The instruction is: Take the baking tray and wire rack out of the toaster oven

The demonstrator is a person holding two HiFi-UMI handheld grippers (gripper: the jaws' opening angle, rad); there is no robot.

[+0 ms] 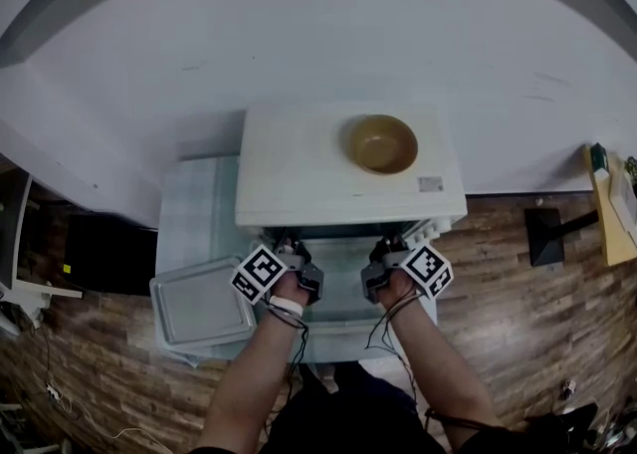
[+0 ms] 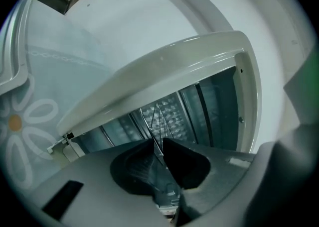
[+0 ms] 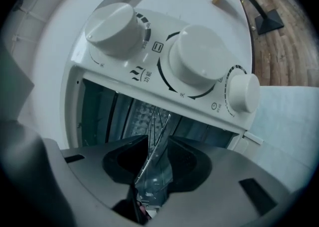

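Note:
The white toaster oven [image 1: 299, 178] stands with its door [image 1: 338, 328] folded down toward me. Both grippers reach level into its mouth. The wire rack [image 2: 159, 119] shows edge-on as thin bright wires; my left gripper [image 2: 157, 144] has its jaws drawn close, pinching the rack's front wire. The rack's front edge [image 3: 155, 121] also runs between the dark pads of my right gripper [image 3: 158, 140], which is shut on it. From the head view, the left gripper [image 1: 290, 246] and right gripper [image 1: 390, 246] sit side by side at the opening. The grey baking tray [image 1: 204, 305] lies outside, left of the door.
A brown bowl [image 1: 381, 143] sits on the oven's top. Three white knobs [image 3: 197, 61] line the oven's control panel. A pale flowered cloth [image 1: 194, 213] lies under oven and tray. The tray's rim [image 2: 12, 47] rises at my far left. Wood floor lies right.

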